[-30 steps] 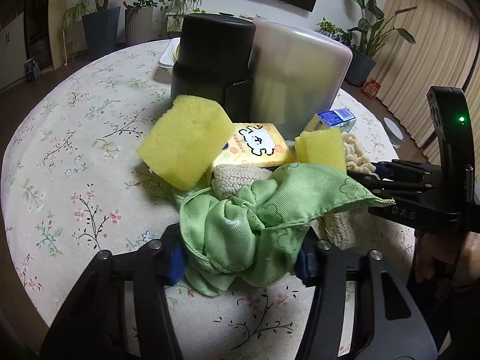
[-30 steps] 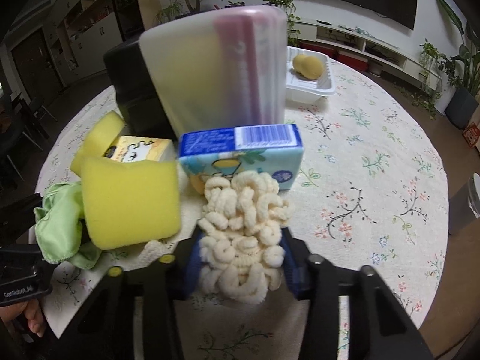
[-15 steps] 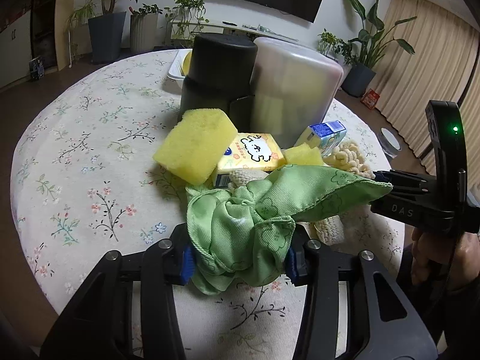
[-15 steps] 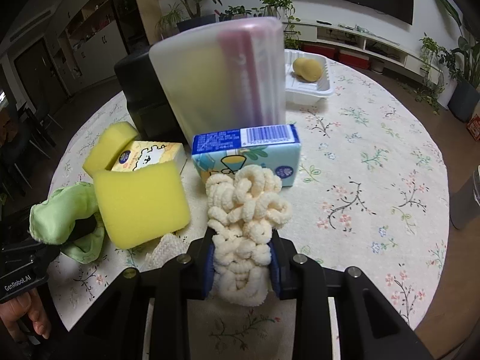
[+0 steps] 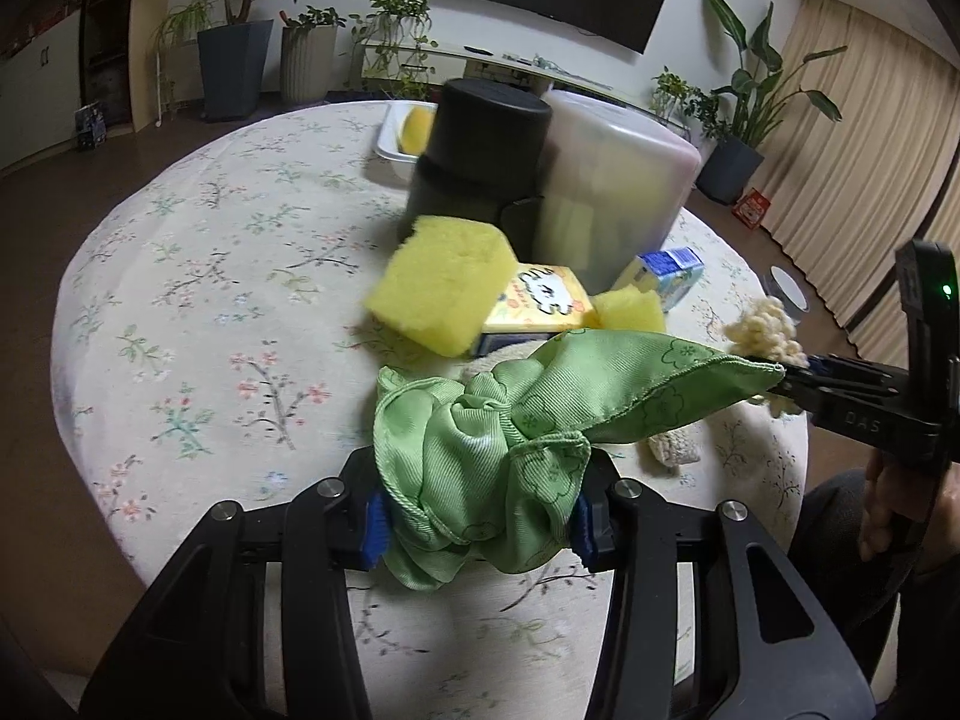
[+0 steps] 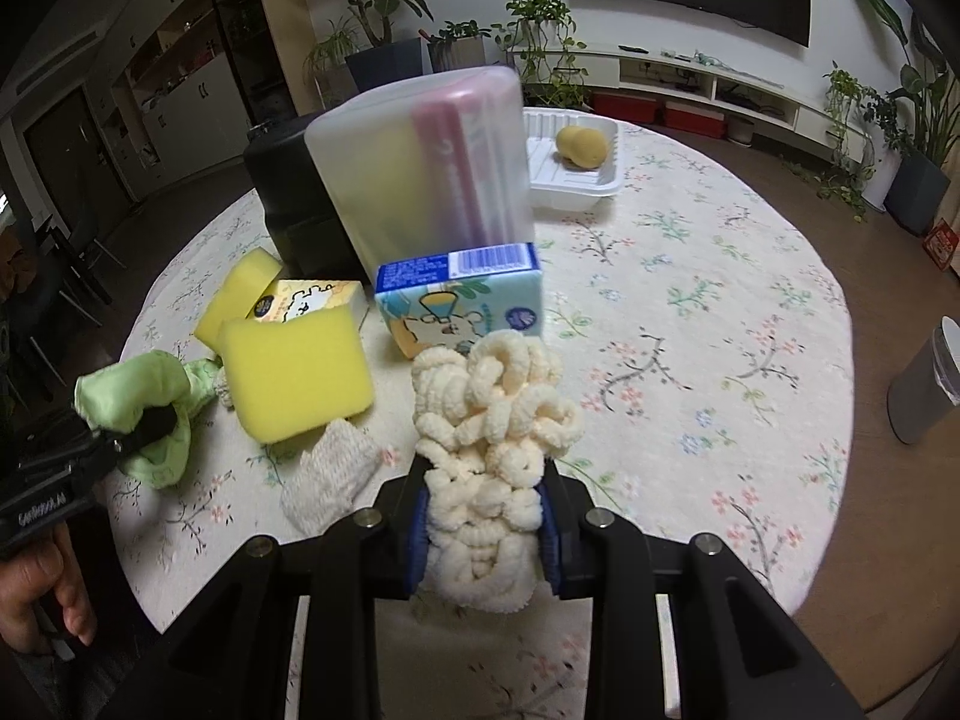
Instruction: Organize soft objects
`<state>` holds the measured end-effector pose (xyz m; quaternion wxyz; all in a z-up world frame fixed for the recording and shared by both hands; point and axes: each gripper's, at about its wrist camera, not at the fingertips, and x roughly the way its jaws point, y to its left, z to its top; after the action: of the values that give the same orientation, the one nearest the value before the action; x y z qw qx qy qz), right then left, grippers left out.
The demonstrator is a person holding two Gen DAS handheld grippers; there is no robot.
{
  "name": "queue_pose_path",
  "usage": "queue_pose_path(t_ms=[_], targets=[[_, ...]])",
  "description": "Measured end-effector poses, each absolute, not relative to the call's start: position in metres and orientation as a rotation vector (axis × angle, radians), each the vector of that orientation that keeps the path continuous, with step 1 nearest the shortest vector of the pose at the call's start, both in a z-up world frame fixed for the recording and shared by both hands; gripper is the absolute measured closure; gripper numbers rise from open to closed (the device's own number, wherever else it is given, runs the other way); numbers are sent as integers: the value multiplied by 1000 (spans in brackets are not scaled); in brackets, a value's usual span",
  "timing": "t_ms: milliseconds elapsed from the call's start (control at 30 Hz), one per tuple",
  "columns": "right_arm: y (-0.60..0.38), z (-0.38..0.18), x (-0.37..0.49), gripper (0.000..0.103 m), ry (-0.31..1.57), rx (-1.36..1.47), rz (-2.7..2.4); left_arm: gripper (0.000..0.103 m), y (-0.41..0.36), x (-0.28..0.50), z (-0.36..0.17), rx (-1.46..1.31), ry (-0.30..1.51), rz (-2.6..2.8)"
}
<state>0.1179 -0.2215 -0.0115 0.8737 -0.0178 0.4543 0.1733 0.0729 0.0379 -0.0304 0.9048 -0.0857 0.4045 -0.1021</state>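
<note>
Green cloth: bunched green cloth [image 5: 480, 468] pinched between the jaws of the left gripper [image 5: 477, 525], held over the near edge of the round table [image 5: 180, 312]; one corner trails off to the right toward the other tool.
Cream cloth: loopy cream cloth [image 6: 492, 438] pinched in the jaws of the right gripper [image 6: 483, 540], held up just near of the blue carton [image 6: 462, 306].
Left on table: two yellow sponges [image 6: 294, 372], a small knitted cloth [image 6: 330, 474], a yellow box [image 6: 312, 300], all close together in front of a frosted plastic bin [image 6: 420, 168] and a black container [image 5: 480, 162].
Far side: white tray [image 6: 576, 180] with a yellow lump in it.
Step in hand (judgement): both cloths lifted, likely bound for a container. Keep both grips firm; soft fabric slips and sags. Lift high enough that the trailing green corner does not drag over the sponges or snag the right tool. Carry one at a time to the opening.
Risk (judgement): hanging loops of the cream cloth could catch the carton.
Writing: "DAS" on the right tool's side in the left view; a maker's name on the left tool, too blurred to read surely. Barcode on the blue carton; cartoon animal on the yellow box, its text unreadable.
</note>
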Motion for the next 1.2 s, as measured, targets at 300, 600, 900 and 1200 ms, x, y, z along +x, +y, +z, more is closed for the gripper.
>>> queue_pose_path(t_ms=[300, 600, 900, 1200], targets=[[-245, -4, 110, 72, 949, -25, 326, 61, 56, 78, -27, -191, 838, -174], [-280, 4, 122, 71, 936, -12, 254, 61, 99, 104, -8, -188, 820, -112], [-343, 20, 170, 71, 916, -8, 116, 61, 147, 164, 18, -157, 802, -48], [-398, 47, 246, 71, 895, -35, -13, 61, 158, 243, 45, -105, 805, -41]])
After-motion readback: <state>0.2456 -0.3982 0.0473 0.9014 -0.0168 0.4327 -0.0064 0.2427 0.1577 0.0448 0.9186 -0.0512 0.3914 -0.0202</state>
